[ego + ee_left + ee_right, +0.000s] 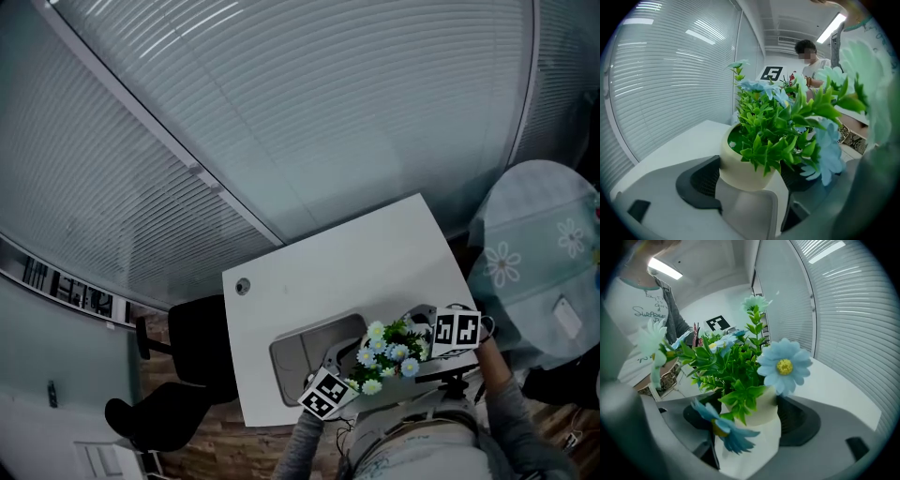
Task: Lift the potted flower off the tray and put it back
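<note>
The potted flower [389,350], a cream pot with green leaves and pale blue daisies, is held over the white table [347,272], just right of the grey tray [309,352]. The two grippers face each other across it. My left gripper [352,364] comes in from the tray side, and in the left gripper view the pot [740,165] sits tight between its dark pads [701,180]; part of the tray [745,211] shows below. My right gripper [419,337] is on the other side, and its pads [799,420] press the pot [764,414]. Leaves hide the pot's base.
A black office chair [183,375] stands left of the table, and a round table with a flowered cloth [534,253] is at the right. A glass wall with blinds [281,112] runs behind. A person [809,58] sits in the background. A cable hole [243,286] marks the tabletop.
</note>
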Motion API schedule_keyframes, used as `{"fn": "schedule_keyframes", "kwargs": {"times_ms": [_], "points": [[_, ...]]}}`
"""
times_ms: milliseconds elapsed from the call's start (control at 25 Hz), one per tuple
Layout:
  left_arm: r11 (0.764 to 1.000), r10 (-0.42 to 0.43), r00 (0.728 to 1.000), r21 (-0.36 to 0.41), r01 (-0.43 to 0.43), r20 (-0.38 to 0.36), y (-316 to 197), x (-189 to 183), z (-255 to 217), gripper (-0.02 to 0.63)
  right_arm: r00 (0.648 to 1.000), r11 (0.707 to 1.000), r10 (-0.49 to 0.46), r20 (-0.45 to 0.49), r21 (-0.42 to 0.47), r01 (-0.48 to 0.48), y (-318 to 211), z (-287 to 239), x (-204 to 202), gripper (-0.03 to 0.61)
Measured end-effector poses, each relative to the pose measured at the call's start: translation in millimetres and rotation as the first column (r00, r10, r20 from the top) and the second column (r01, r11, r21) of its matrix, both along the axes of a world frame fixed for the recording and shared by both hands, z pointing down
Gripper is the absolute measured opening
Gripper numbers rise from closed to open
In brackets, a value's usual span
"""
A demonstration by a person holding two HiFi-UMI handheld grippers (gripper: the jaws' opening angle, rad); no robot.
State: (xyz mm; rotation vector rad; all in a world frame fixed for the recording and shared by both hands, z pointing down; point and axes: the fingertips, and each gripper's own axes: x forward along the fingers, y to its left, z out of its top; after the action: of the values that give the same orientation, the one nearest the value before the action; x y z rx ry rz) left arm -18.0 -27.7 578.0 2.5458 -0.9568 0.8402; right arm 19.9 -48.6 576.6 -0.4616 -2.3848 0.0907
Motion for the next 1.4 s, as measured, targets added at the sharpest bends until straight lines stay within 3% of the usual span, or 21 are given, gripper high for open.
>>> {"fn": "schedule_keyframes", "kwargs": {"times_ms": [240, 1400], "points": [[0.999, 0.036, 0.999, 0.004, -0.036, -0.018, 6.4, -29.2, -2.5, 0.405, 0.999, 0.999, 0.039, 0.007, -0.008, -0.039, 7.5, -2.4, -27.6, 0.360], [0.998, 0.051, 0.998, -0.044, -0.052, -0.023, 37.0, -119.1, 24.6, 0.405, 0.998, 0.999, 0.041, -0.052, -0.023, -0.042, 38.4, 21.6, -118.6, 0.360]]}}
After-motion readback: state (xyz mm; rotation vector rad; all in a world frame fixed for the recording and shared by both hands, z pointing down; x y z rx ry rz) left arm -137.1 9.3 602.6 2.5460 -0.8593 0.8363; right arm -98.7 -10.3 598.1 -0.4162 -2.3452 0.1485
